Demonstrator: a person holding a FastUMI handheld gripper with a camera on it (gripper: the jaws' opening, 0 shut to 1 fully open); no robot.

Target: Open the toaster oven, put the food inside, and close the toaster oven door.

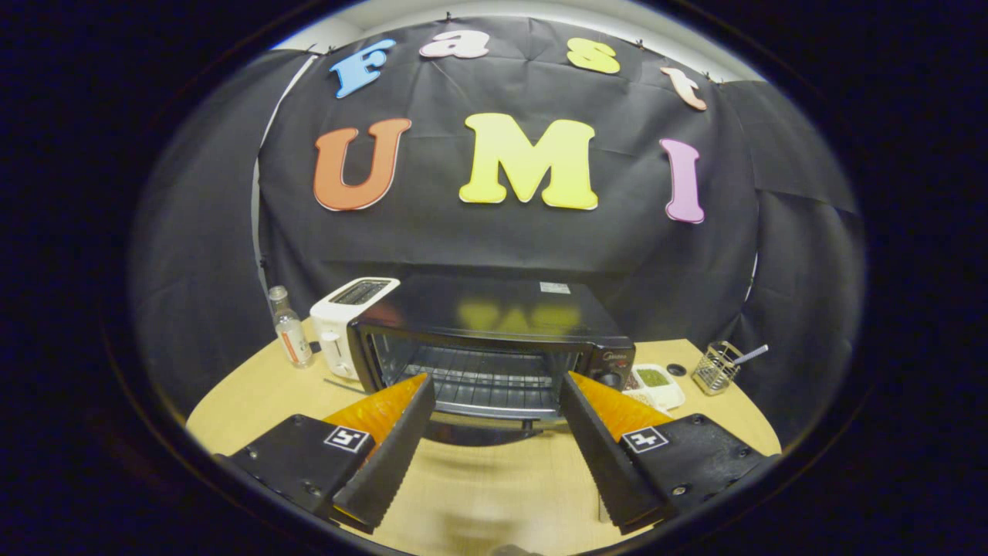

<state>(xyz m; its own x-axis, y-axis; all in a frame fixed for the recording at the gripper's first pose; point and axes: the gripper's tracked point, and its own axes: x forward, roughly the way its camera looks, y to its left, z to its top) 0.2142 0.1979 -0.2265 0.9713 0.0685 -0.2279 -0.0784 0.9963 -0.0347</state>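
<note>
Two fingers of the claw (494, 386) stand wide apart and hold nothing, and the toaster oven (490, 340) sits straight ahead between them on the worktop (478, 494), its long axis running left to right across the line of approach. Its door (478, 428) appears dropped open just ahead of the fingertips, the wire rack (486, 382) beyond it bare. A white toaster (343, 324) stands at its left, a small dish (656, 384) at its right.

Bottle (290, 337), white toaster (344, 324), spice tray (654, 384), wire holder (715, 367) on table (247, 401).
</note>
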